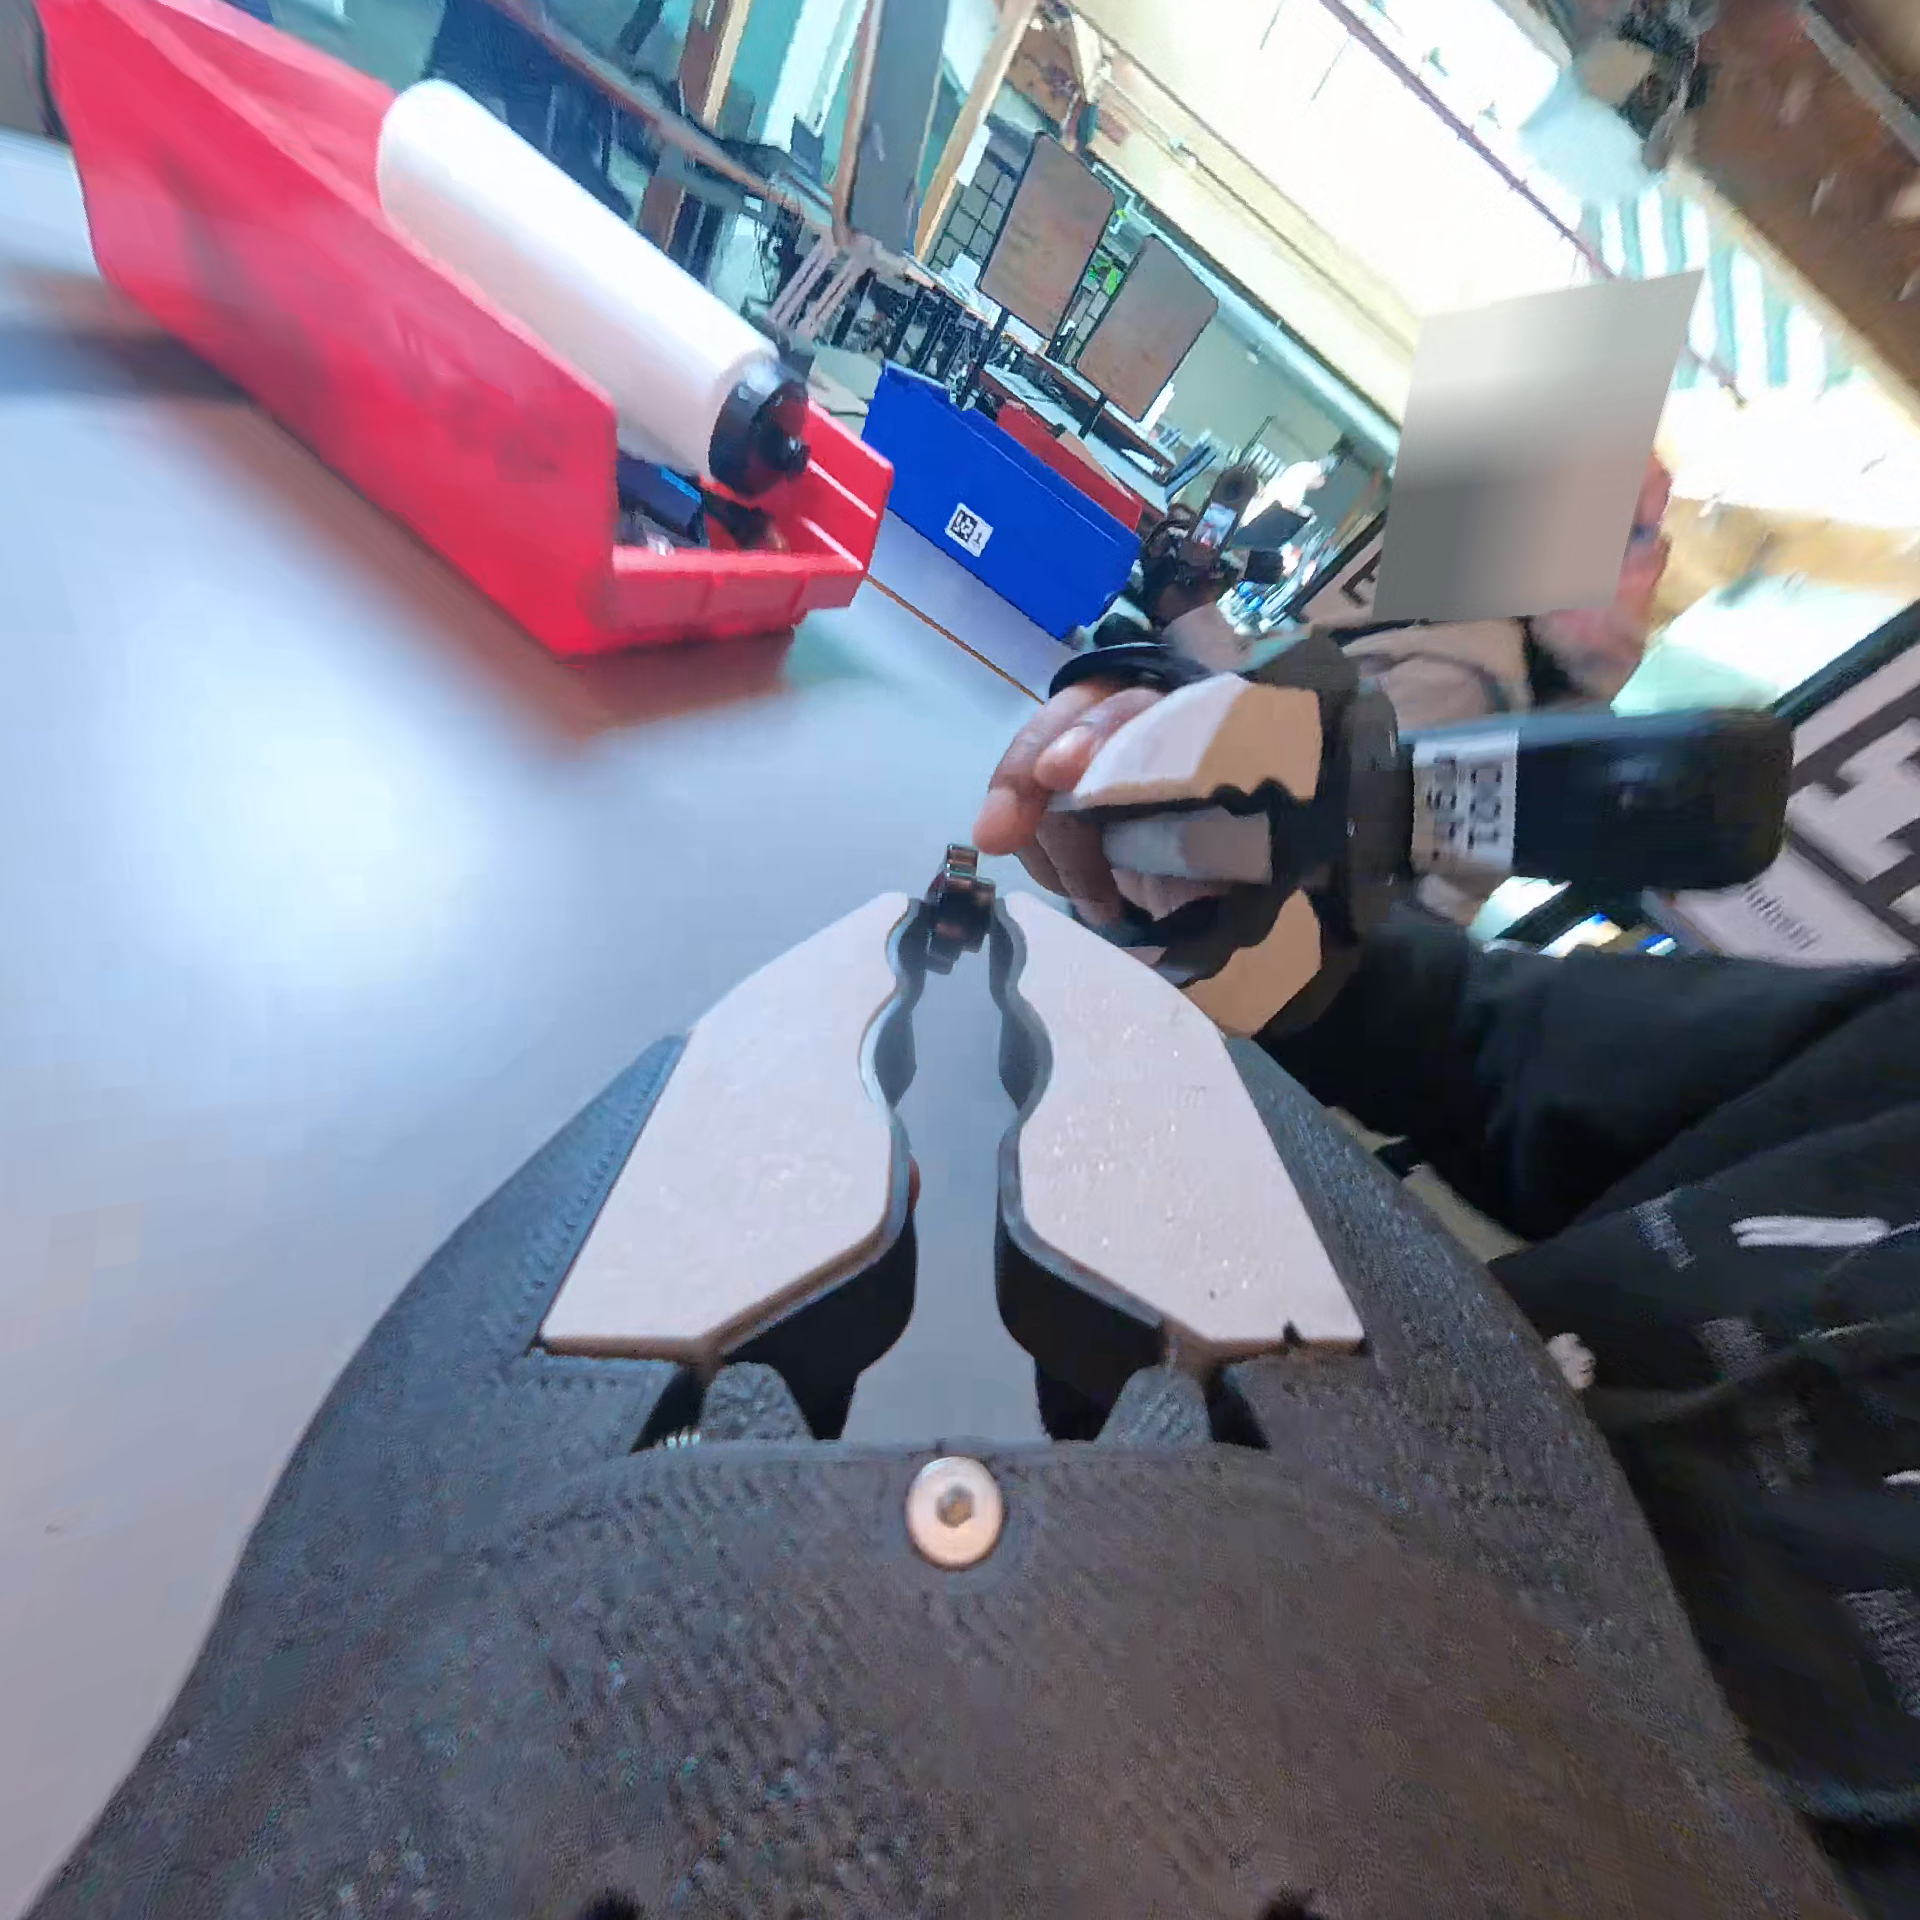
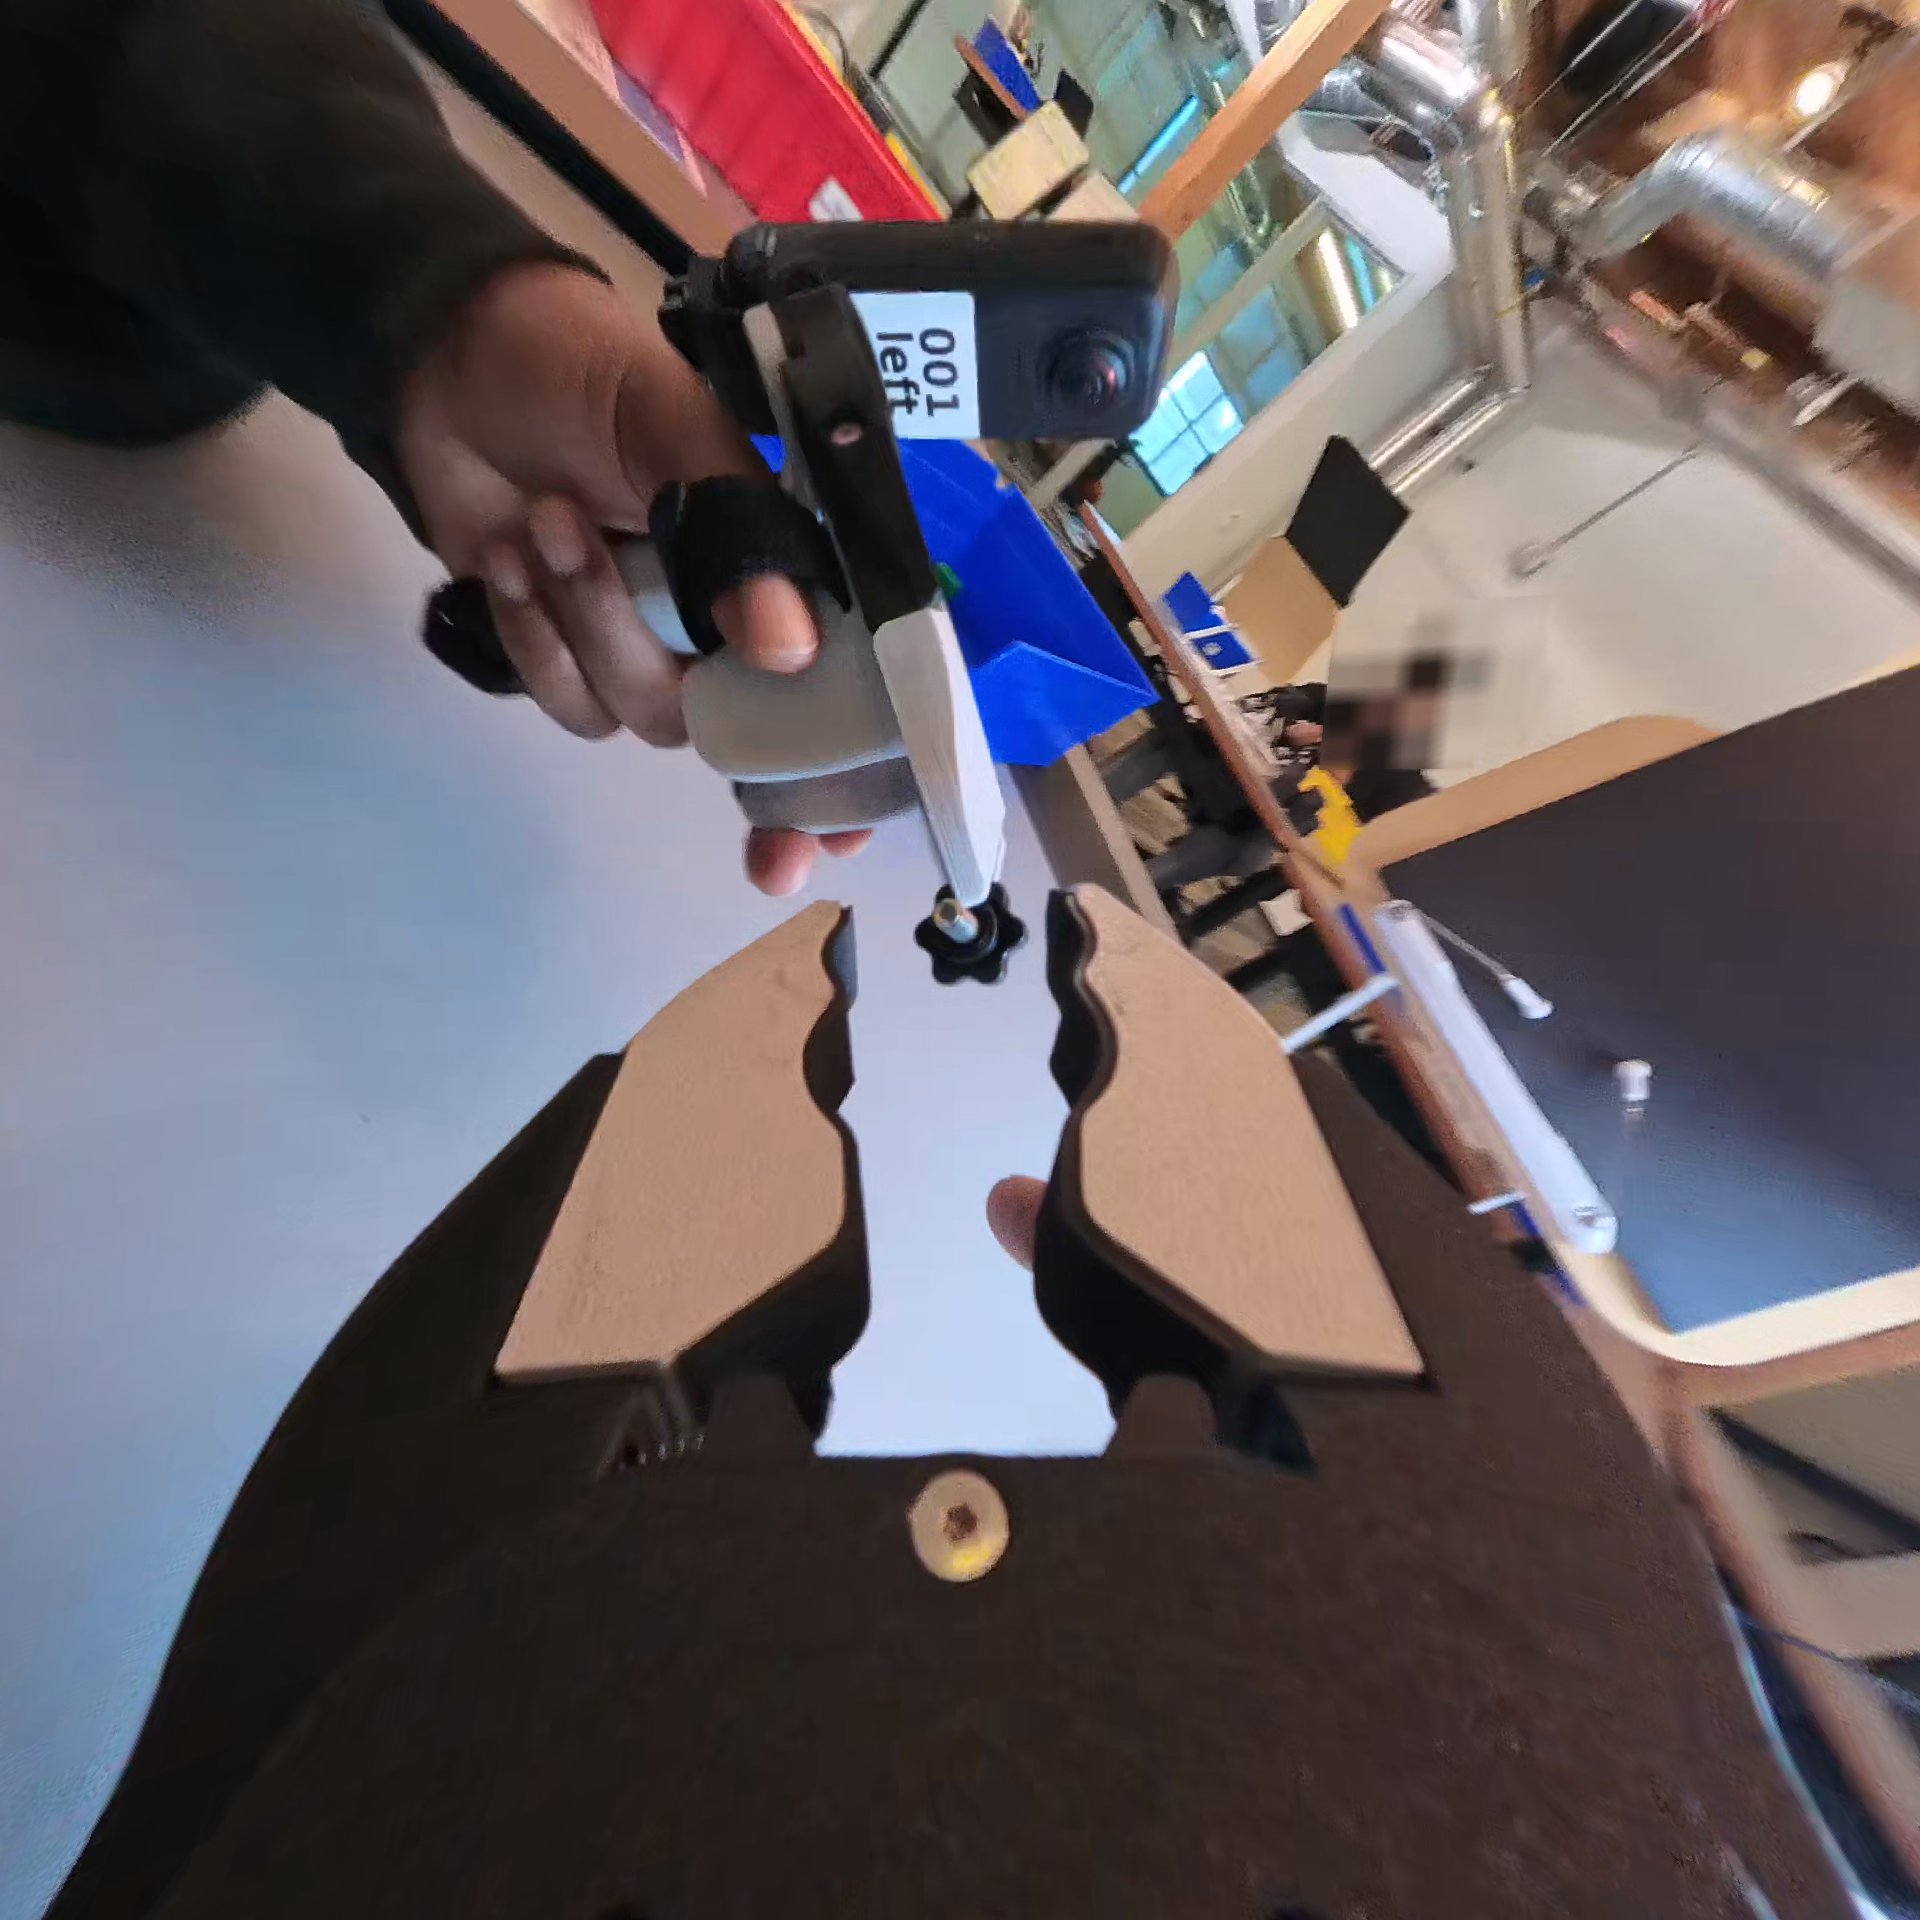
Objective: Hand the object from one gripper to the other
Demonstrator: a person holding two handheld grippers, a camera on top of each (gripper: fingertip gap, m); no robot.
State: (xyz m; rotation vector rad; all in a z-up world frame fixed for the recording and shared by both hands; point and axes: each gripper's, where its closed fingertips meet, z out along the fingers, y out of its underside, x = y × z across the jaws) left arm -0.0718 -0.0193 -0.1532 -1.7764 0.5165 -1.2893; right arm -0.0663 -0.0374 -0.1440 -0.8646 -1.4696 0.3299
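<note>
The object is a small black star-shaped knob [image 1: 956, 920] with a short metal stud. My left gripper [image 1: 954, 914] is shut on it at the fingertips, stud pointing away. In the right wrist view the left gripper [image 2: 971, 894] comes in edge-on from above, held by a hand, with the knob [image 2: 971, 948] hanging at its tip. My right gripper [image 2: 951, 920] is open, and the knob sits in the gap between its fingertips [image 2: 831, 935] without touching them. In the left wrist view the right gripper [image 1: 1117, 888] is just right of the knob.
Both grippers are above a grey table [image 1: 312, 831]. A red bin [image 1: 416, 416] holding a white roll [image 1: 561, 270] stands at the back left, with a blue bin [image 1: 997, 520] beyond it. A dark table [image 2: 1662, 987] lies to the right. My left and right fingertips are right by each other.
</note>
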